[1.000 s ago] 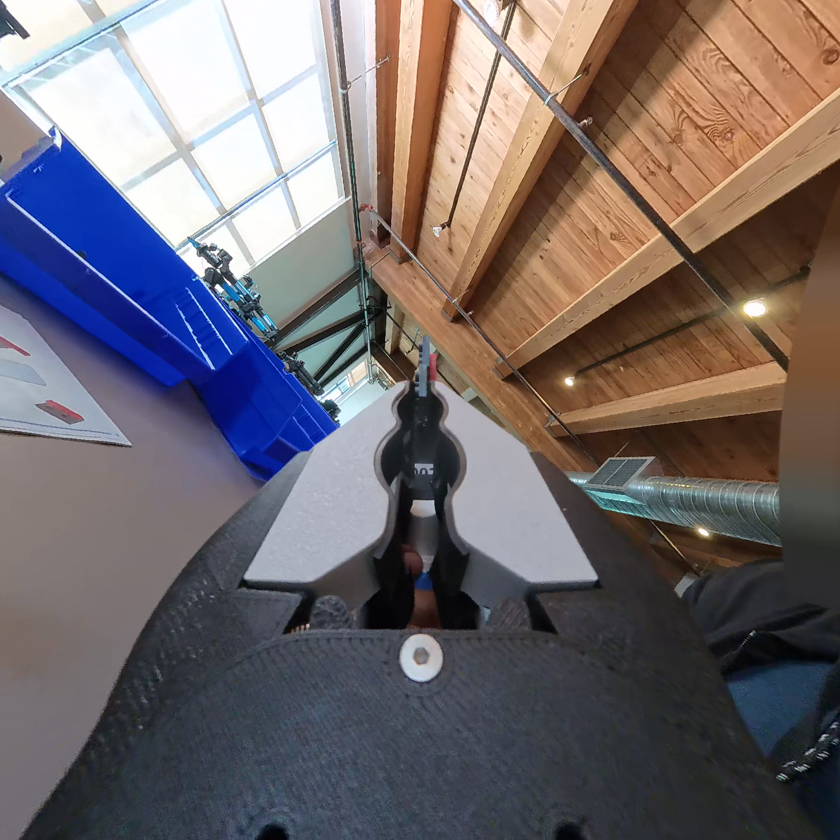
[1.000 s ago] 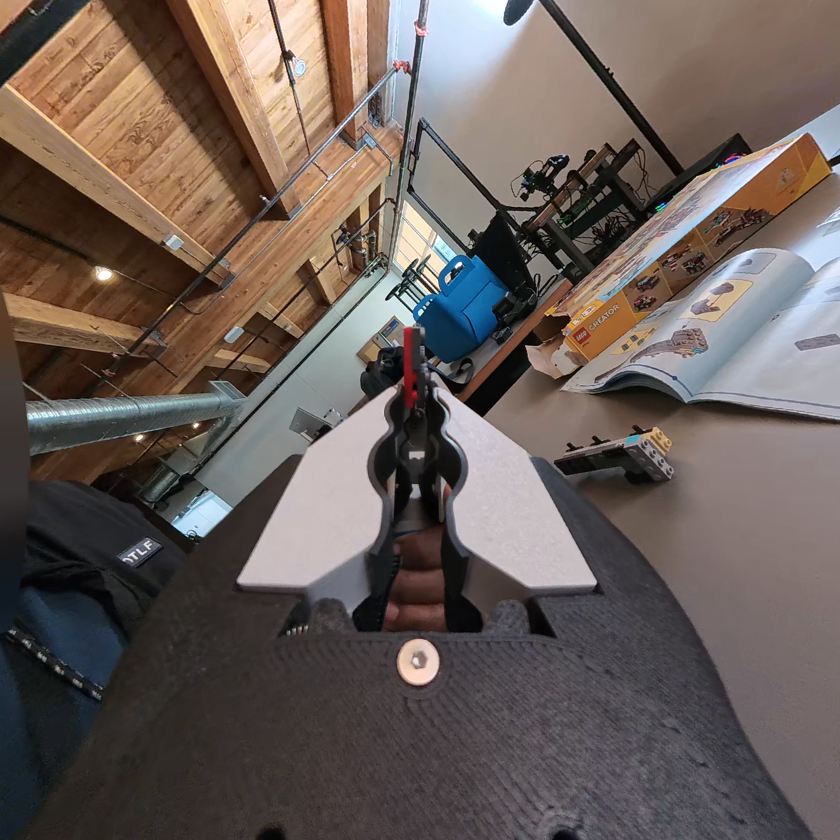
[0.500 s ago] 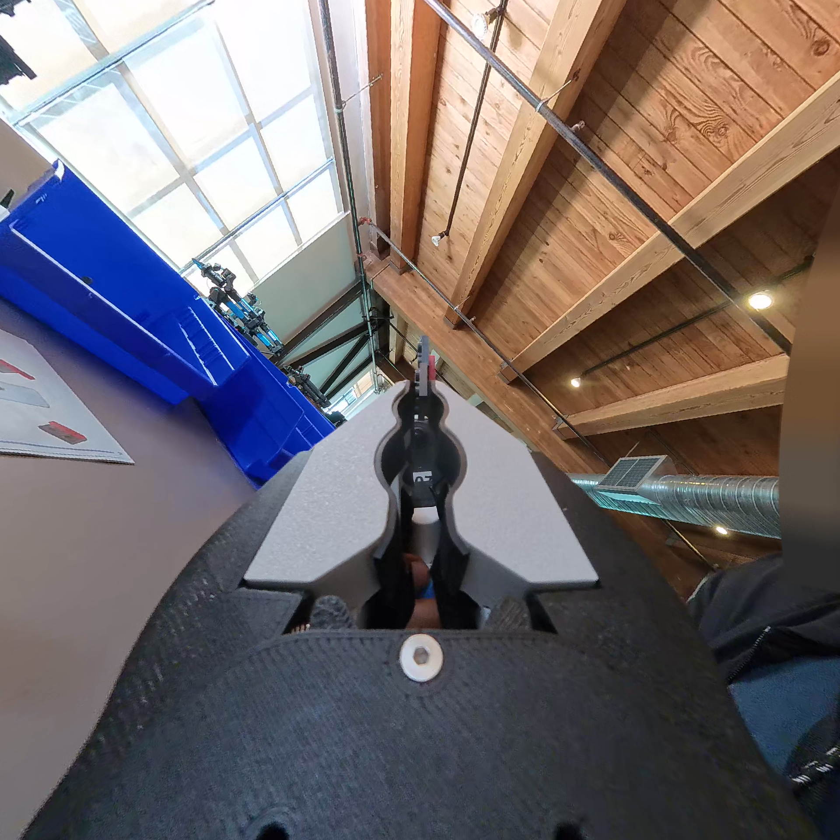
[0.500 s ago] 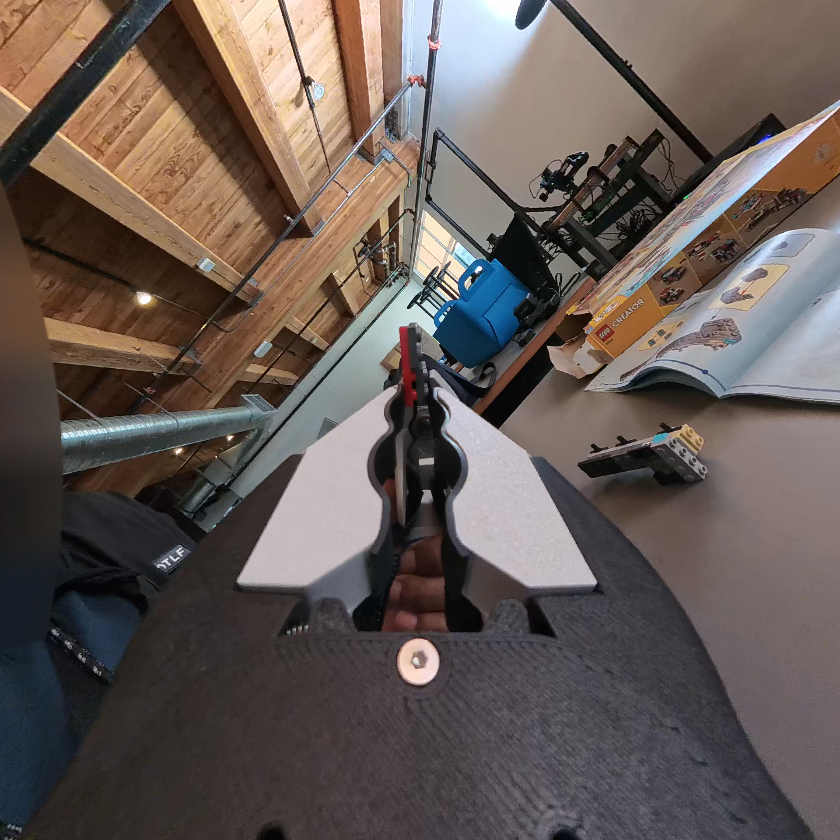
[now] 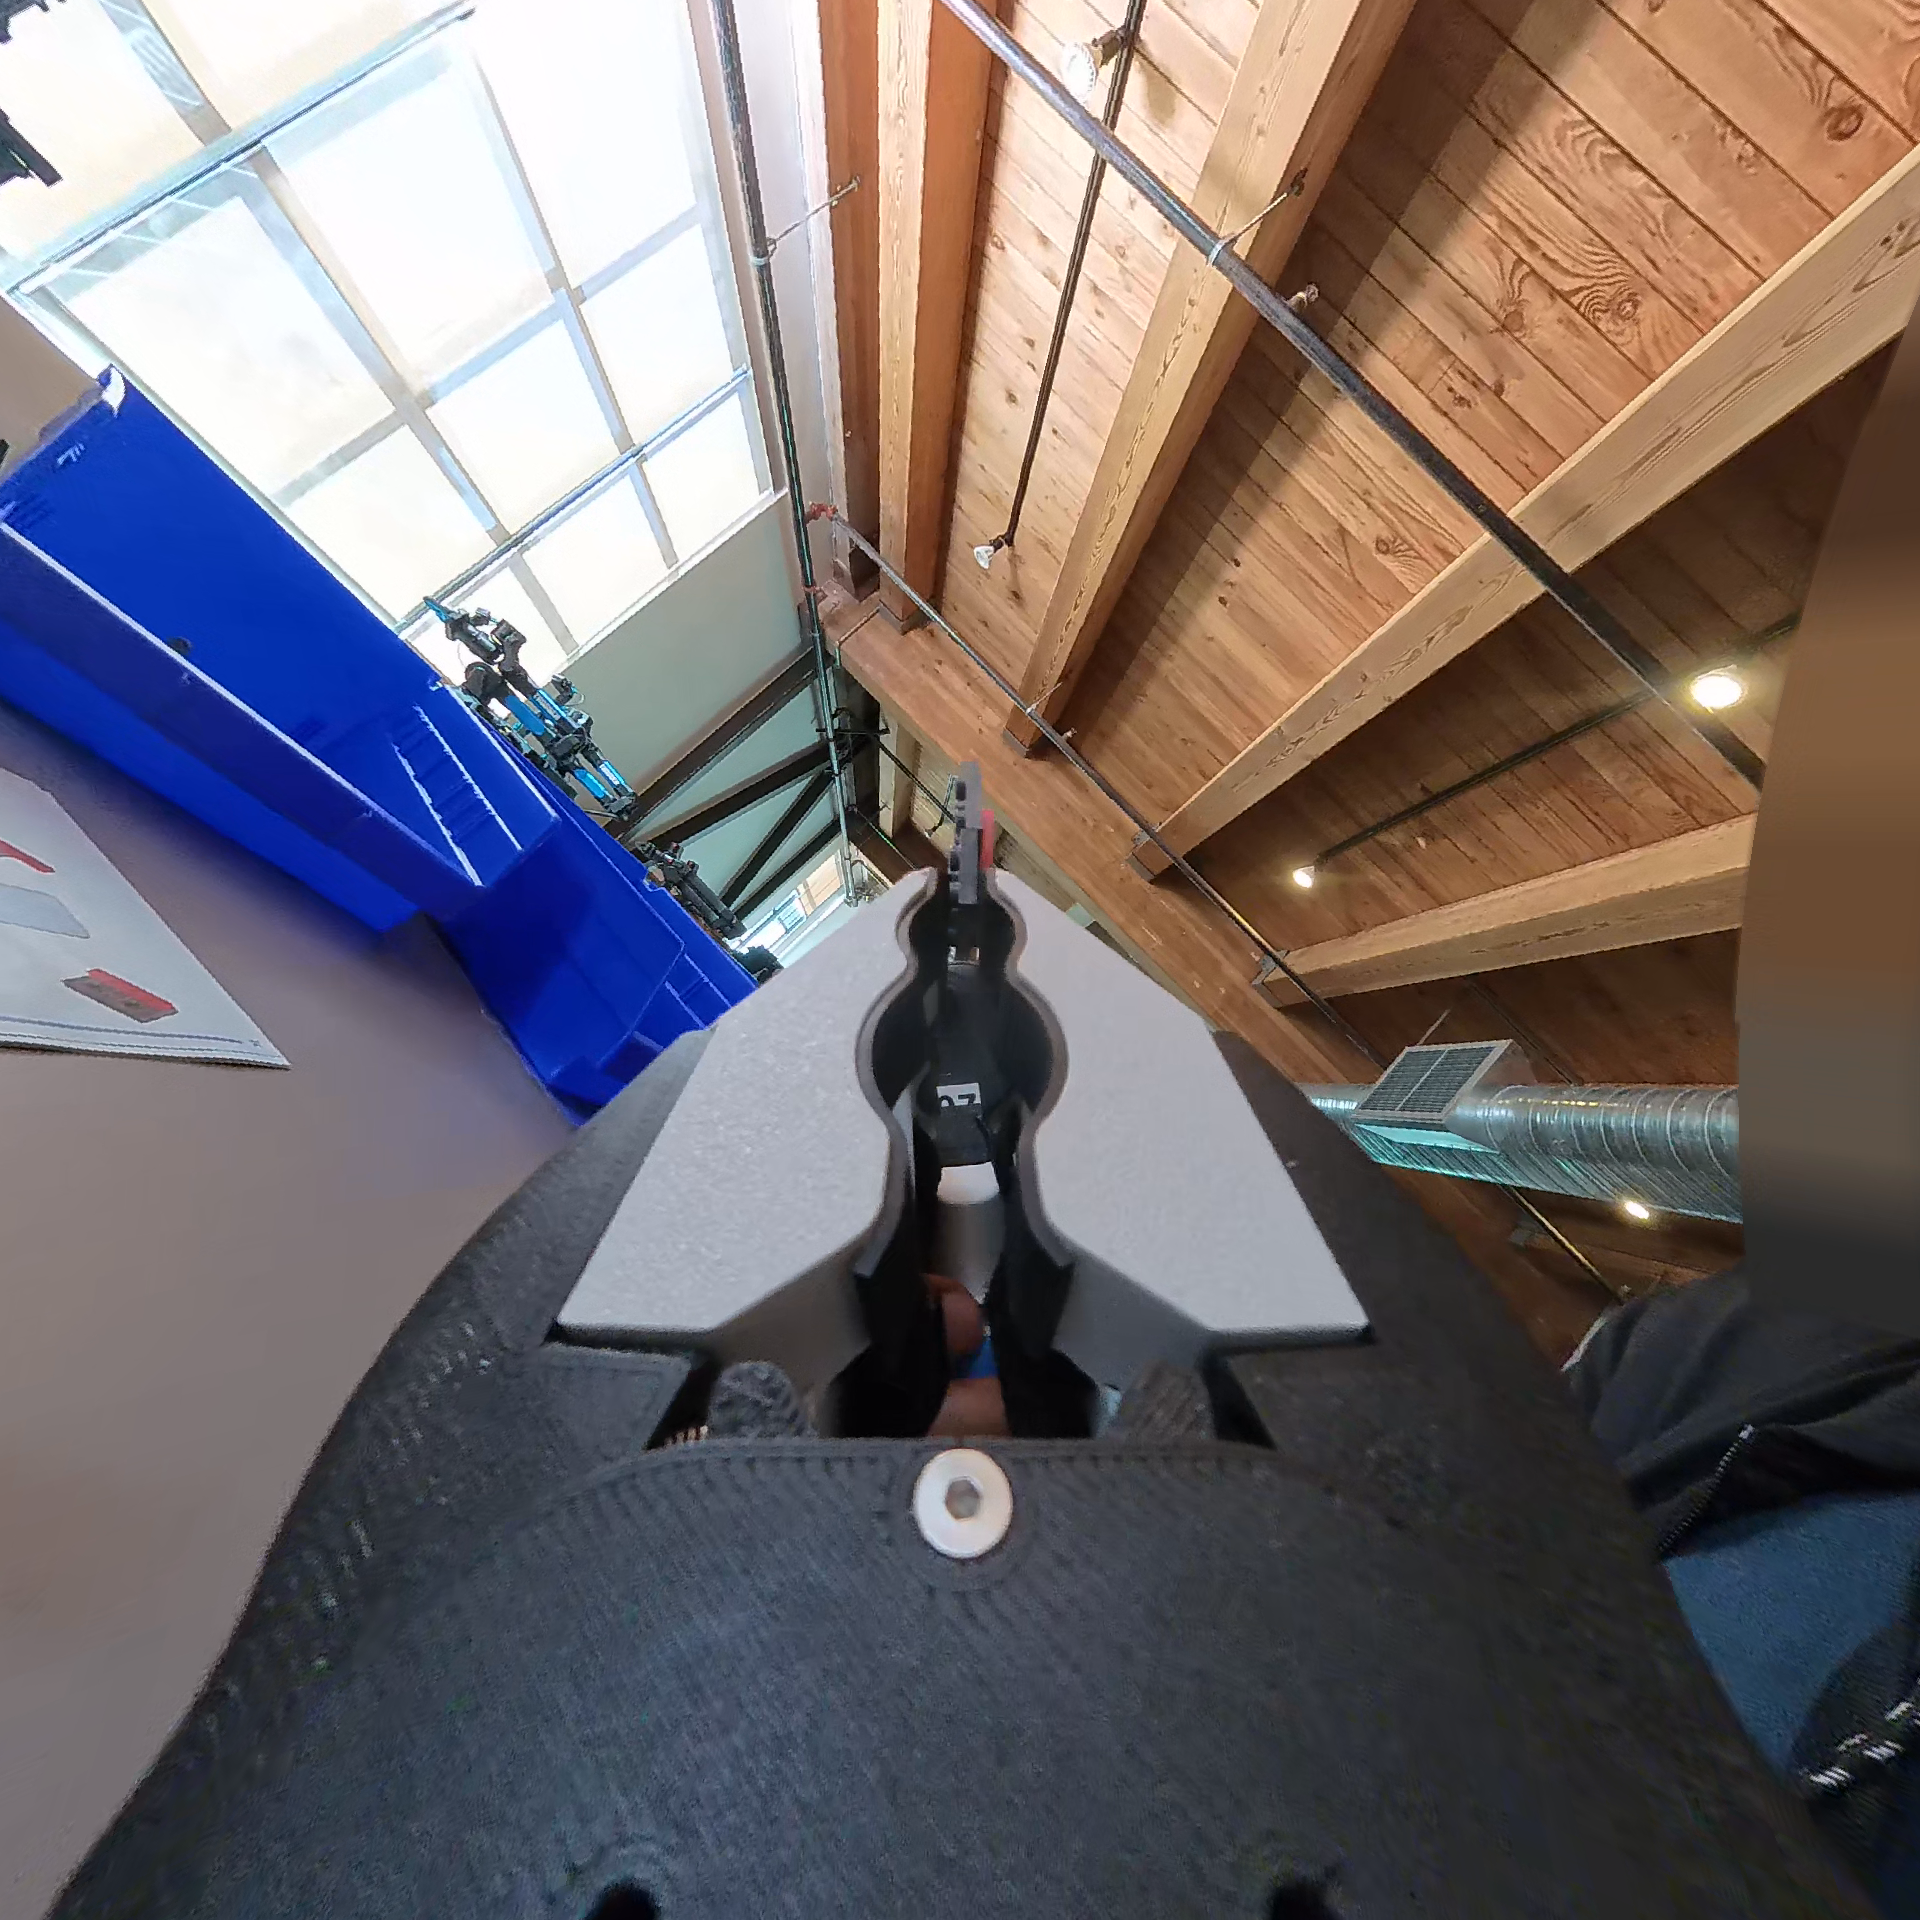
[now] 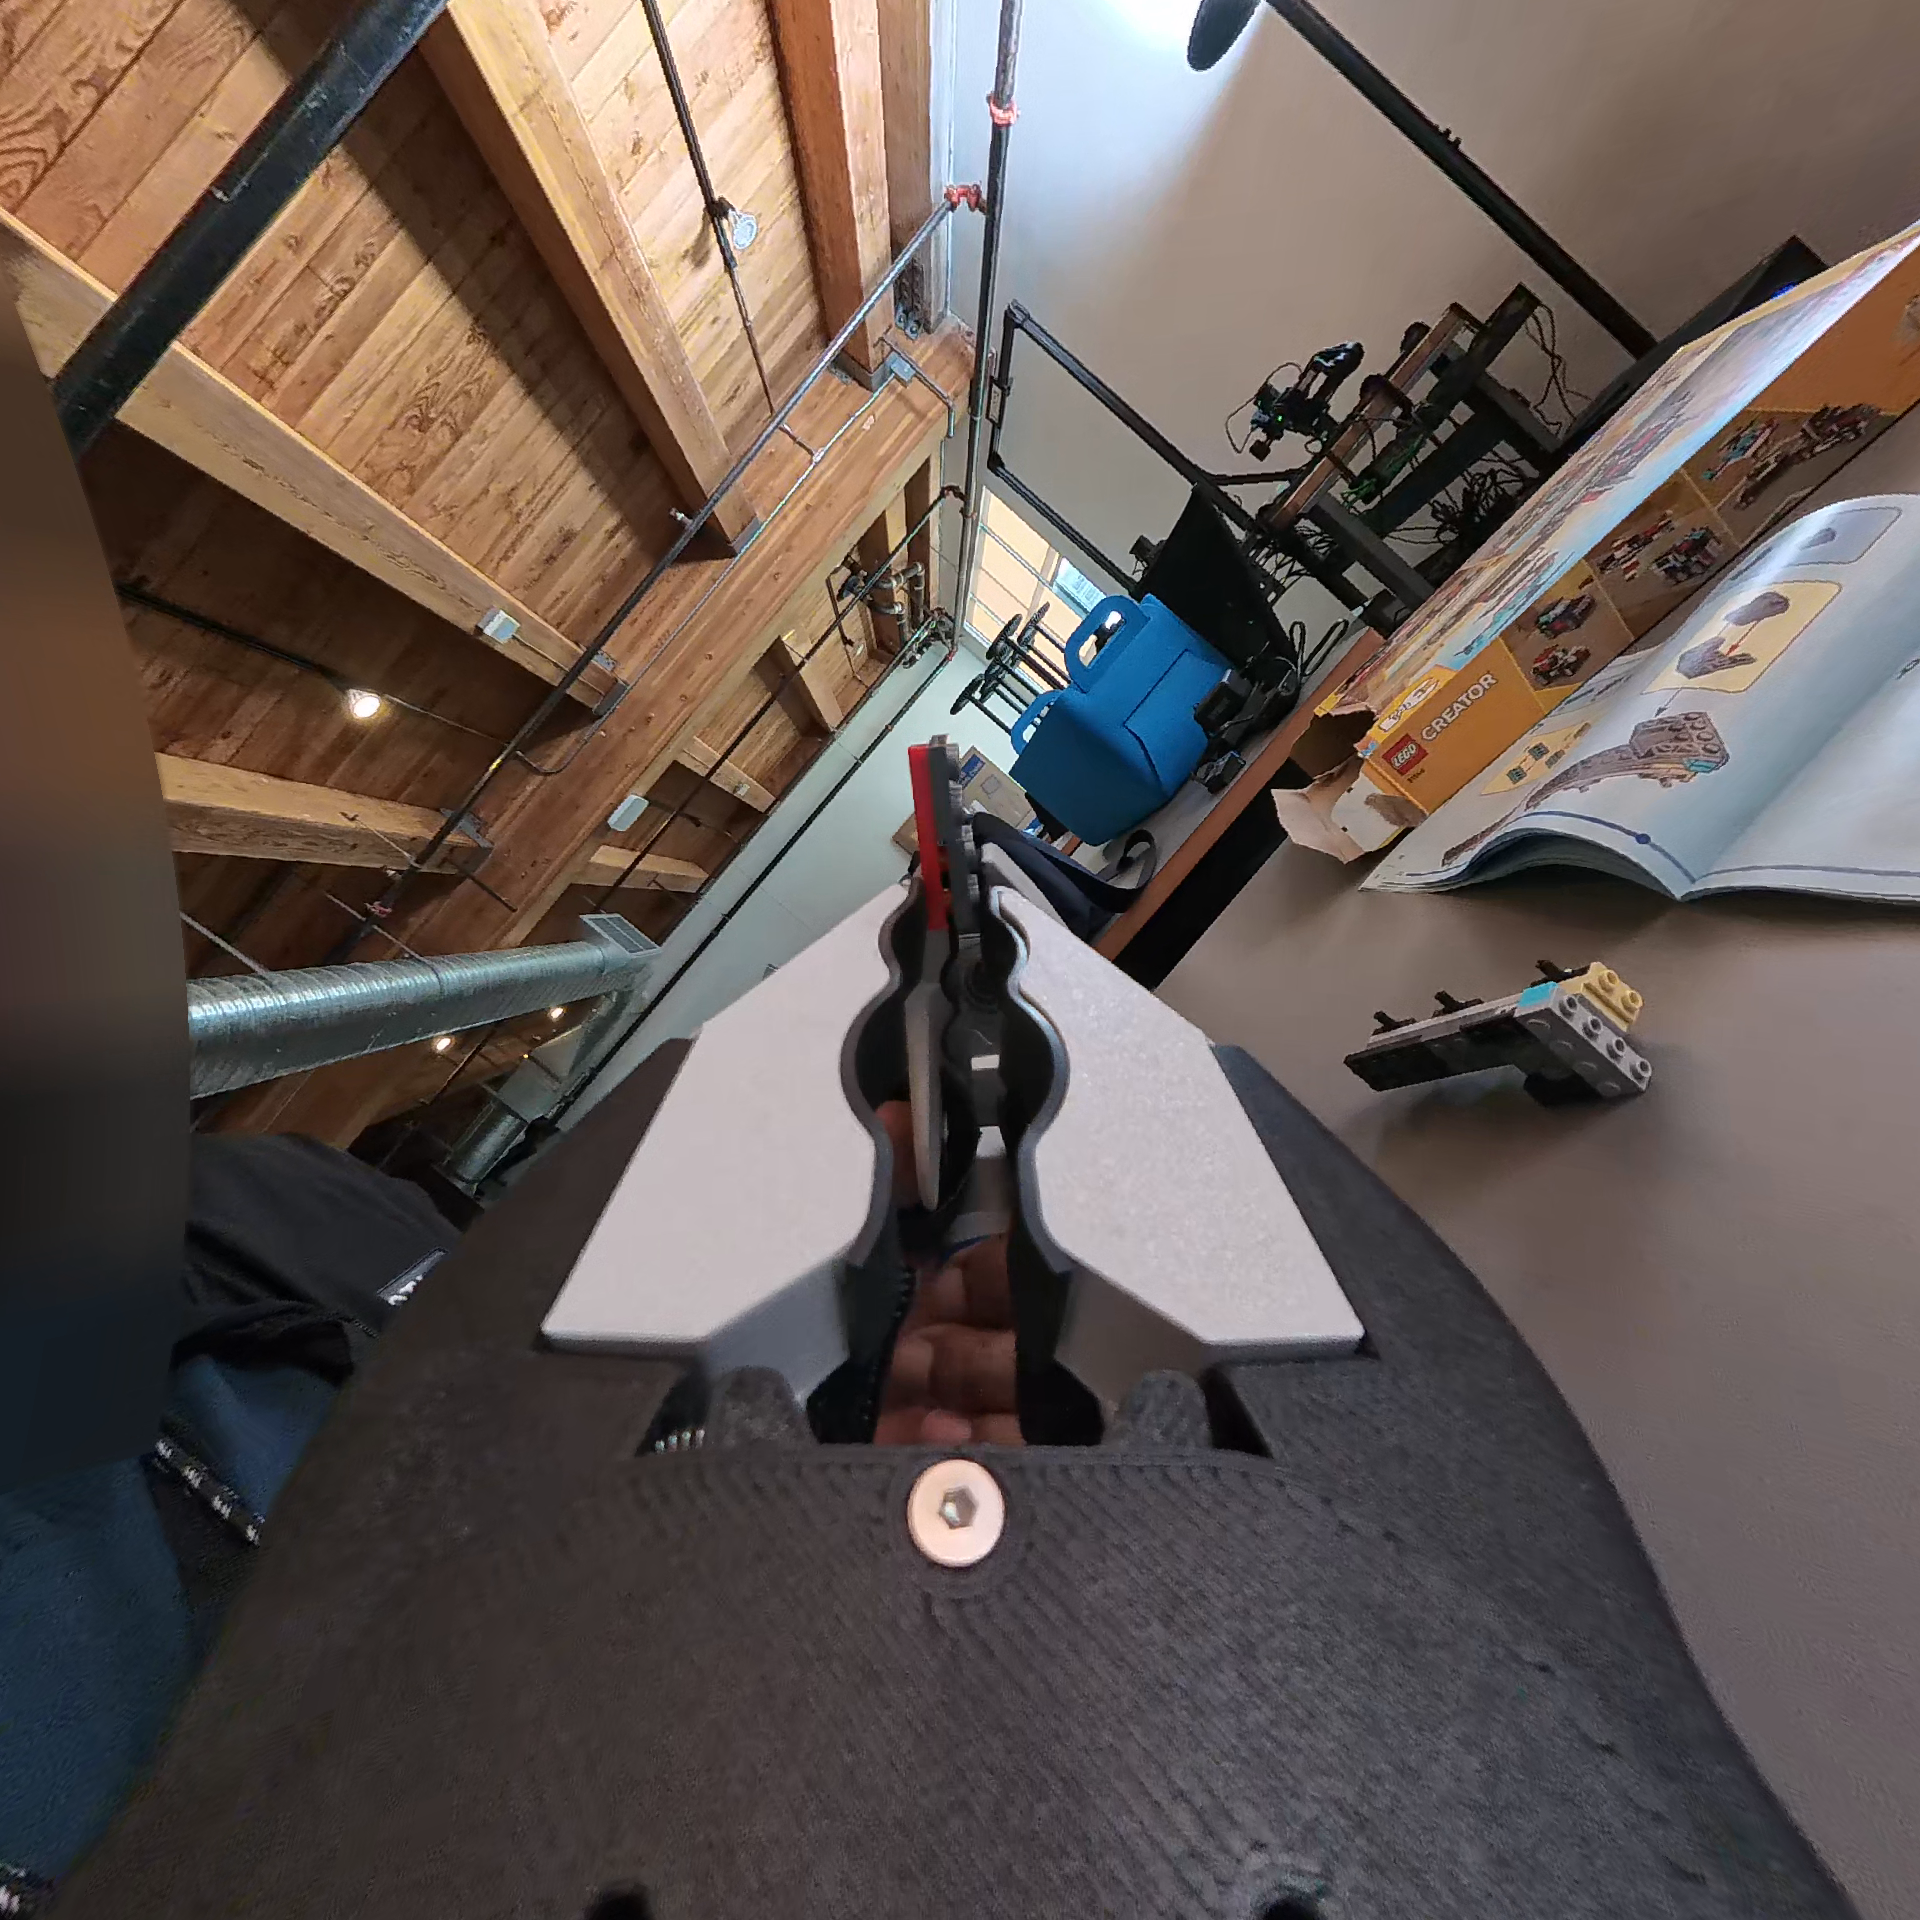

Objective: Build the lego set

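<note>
My left gripper points up toward the ceiling. It is shut on a thin grey lego plate with a red bit, seen edge-on above the tips. My right gripper also points up and is shut on a thin red and dark grey lego plate, also edge-on. A small built piece with a black plate, grey bricks and a tan brick lies on the brown table, to the right of the right gripper. Neither gripper shows in the other's view.
An open instruction booklet and the yellow lego box lie at the far right of the table. In the left wrist view, blue plastic bins and an instruction page sit on the left. A person's dark sleeve is close. Left and right tips are no more than a few centimetres apart.
Both grippers stay shut on their plates. The right wrist view has swung a little, so the built piece and booklet sit farther right. The left wrist view shifted slightly.
</note>
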Demonstrator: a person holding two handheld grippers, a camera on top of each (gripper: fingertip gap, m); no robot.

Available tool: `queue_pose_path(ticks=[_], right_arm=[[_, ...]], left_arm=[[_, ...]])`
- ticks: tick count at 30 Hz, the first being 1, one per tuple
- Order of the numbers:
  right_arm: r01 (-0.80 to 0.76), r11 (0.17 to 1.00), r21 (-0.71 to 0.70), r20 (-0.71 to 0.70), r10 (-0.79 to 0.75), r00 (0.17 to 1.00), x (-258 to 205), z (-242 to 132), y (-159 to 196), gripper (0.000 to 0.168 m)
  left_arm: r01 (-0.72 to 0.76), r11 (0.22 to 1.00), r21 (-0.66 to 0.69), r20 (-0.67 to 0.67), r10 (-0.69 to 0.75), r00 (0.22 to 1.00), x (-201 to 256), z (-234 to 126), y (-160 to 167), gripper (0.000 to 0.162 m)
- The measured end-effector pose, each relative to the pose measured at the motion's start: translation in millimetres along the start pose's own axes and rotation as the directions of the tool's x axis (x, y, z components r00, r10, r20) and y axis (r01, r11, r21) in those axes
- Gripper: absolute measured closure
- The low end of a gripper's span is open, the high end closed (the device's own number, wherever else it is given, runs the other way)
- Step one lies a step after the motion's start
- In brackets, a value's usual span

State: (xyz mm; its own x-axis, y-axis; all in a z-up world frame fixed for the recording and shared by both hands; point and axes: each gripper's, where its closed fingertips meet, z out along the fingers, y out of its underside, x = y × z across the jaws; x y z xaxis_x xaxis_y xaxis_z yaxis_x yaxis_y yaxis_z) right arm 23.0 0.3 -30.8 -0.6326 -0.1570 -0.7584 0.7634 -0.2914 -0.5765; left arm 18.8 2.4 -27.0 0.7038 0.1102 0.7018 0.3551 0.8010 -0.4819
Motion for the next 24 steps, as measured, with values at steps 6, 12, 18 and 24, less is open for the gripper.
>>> queue_pose_path(ticks=[6,12,18,24], right_arm=[[0.06,0.998,-0.019,-0.016,-0.06,0.998,-0.5,-1.0,1.2,0.161],[0.168,0.982,-0.083,-0.049,-0.173,0.984,-0.4,-2.7,4.5,0.161],[0.375,0.888,-0.268,-0.089,-0.41,0.908,-0.8,-0.8,19.8,0.16],[0.525,0.744,-0.413,-0.076,-0.603,0.794,-5.6,2.1,31.3,0.16]], left_arm=[[0.043,0.999,-0.032,-0.04,-0.044,0.998,1.9,-1.0,2.0,0.157],[0.051,0.994,-0.097,-0.061,-0.057,0.997,3.4,-5.1,3.0,0.145],[-0.009,0.989,-0.149,-0.08,-0.003,0.997,8.9,-11.1,0.0,0.131],[-0.063,0.978,-0.197,-0.136,0.037,0.99,20.2,-13.5,5.1,0.135]])
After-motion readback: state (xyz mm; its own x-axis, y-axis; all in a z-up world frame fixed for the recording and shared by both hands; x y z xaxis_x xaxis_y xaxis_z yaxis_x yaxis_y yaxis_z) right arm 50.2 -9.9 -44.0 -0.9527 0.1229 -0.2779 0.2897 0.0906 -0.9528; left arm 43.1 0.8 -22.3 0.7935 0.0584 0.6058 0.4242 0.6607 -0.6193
